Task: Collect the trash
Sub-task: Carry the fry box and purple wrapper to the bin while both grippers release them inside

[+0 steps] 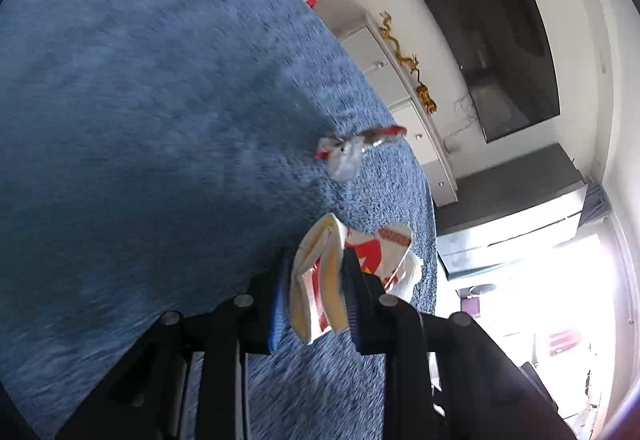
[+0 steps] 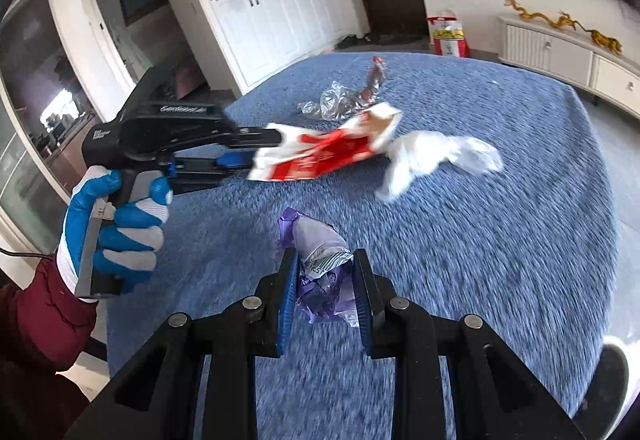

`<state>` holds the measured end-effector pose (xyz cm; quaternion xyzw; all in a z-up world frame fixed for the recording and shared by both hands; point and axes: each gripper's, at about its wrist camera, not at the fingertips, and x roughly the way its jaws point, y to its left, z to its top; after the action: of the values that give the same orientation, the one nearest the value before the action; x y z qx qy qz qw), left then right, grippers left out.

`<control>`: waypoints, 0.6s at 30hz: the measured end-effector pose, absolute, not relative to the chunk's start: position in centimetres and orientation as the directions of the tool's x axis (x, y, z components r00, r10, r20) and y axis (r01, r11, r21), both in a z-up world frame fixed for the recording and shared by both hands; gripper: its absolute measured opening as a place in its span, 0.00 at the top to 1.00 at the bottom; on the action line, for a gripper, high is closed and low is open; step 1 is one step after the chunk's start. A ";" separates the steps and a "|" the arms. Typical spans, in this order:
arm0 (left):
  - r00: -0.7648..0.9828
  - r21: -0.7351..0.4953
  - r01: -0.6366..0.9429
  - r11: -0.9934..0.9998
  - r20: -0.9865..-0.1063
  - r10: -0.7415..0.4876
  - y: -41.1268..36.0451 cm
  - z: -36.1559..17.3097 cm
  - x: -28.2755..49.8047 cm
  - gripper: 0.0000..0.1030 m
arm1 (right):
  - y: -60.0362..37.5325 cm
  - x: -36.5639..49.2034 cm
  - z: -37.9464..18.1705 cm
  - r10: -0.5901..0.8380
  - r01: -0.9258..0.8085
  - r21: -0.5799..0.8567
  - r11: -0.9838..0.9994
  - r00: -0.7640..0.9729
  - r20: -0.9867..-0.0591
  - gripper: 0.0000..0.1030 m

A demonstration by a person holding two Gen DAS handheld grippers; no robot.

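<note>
My left gripper (image 1: 316,268) is shut on a crumpled red, white and yellow paper wrapper (image 1: 320,280), held above the blue carpet (image 1: 120,119). In the right wrist view that left gripper (image 2: 260,151) reaches in from the left in a blue-and-white gloved hand (image 2: 116,236). The paper wrapper (image 2: 320,157) trails a white plastic scrap (image 2: 432,155). My right gripper (image 2: 325,280) is shut on a purple and clear plastic wrapper (image 2: 320,264). A clear and red wrapper (image 2: 352,95) (image 1: 352,151) lies loose on the carpet further out.
A red, yellow and white bag (image 2: 448,35) stands at the carpet's far edge. A low white cabinet (image 2: 560,55) with a golden dragon figure (image 2: 560,21) runs along the right wall, with a dark screen (image 1: 500,39) above it. A shoe (image 2: 612,372) shows at lower right.
</note>
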<state>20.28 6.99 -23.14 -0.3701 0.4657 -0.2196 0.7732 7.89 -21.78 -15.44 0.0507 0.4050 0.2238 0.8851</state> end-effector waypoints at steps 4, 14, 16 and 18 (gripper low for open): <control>0.508 -0.769 -0.006 0.639 -0.552 -0.661 9.9 -22.0 18.1 0.77 | -22.5 5.9 -14.5 0.423 -0.323 0.279 0.905 0.605 -0.674 0.75; 0.549 -0.756 0.043 0.653 -0.528 -0.648 11.6 -18.9 13.4 0.78 | -24.2 1.6 -12.1 0.402 -0.292 0.276 0.916 0.678 -0.616 0.75; 0.551 -0.755 0.062 0.653 -0.519 -0.653 11.2 -17.9 12.9 0.78 | -24.9 0.9 -11.7 0.393 -0.281 0.276 0.919 0.695 -0.603 0.75; 0.549 -0.752 0.083 0.654 -0.513 -0.660 10.6 -17.1 12.4 0.78 | -26.0 -0.1 -11.2 0.376 -0.258 0.278 0.925 0.721 -0.582 0.75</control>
<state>12.39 10.58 -17.12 -0.3470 0.4155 -0.2295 0.8088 -0.11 -25.99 -11.19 0.0890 0.3320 0.1716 0.9233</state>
